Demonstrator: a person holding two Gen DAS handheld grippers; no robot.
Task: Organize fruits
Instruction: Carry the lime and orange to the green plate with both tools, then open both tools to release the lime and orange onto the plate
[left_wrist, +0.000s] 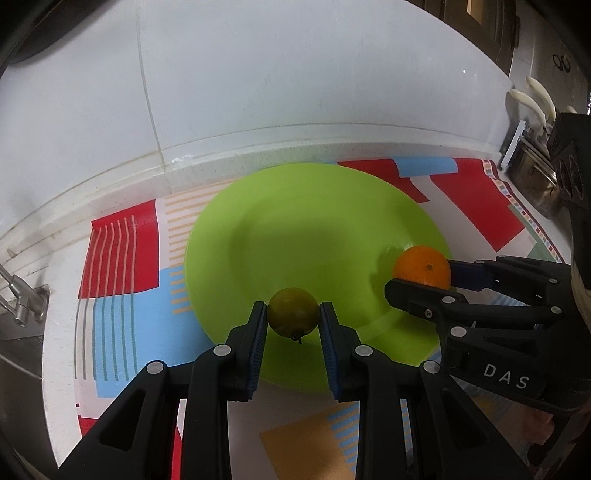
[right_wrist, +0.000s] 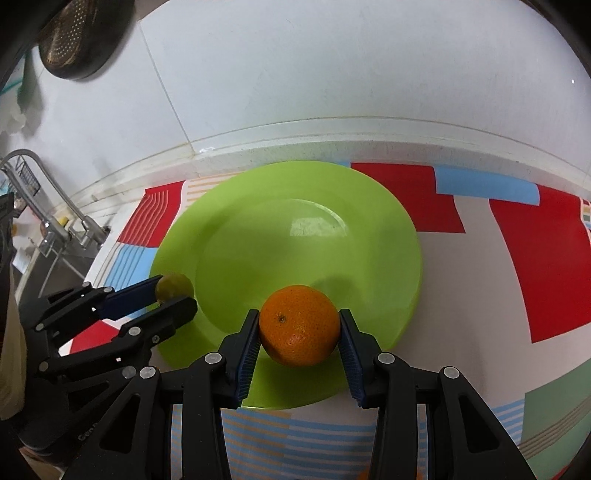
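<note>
1. Green fruit (left_wrist: 293, 312): round, dull olive-green, stem end facing the camera and down. The left hand-held gripper (left_wrist: 293, 314) pinches it between both pads, over the plate's (left_wrist: 295, 229) near-left rim.
2. Orange (right_wrist: 299, 325): round, bright, pitted, its navel turned up toward the camera. The right hand-held gripper (right_wrist: 299, 328) clamps it, over the plate's near rim.
3. The plate sits on a patterned mat (right_wrist: 517, 258) on the counter (left_wrist: 62, 280).

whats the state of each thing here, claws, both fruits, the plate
left claw: shut on the green fruit, over the plate's near rim
right claw: shut on the orange, over the plate
green fruit: gripped between the left claw's pads
orange: gripped between the right claw's pads
green plate: upright on the patterned mat, middle bare
</note>
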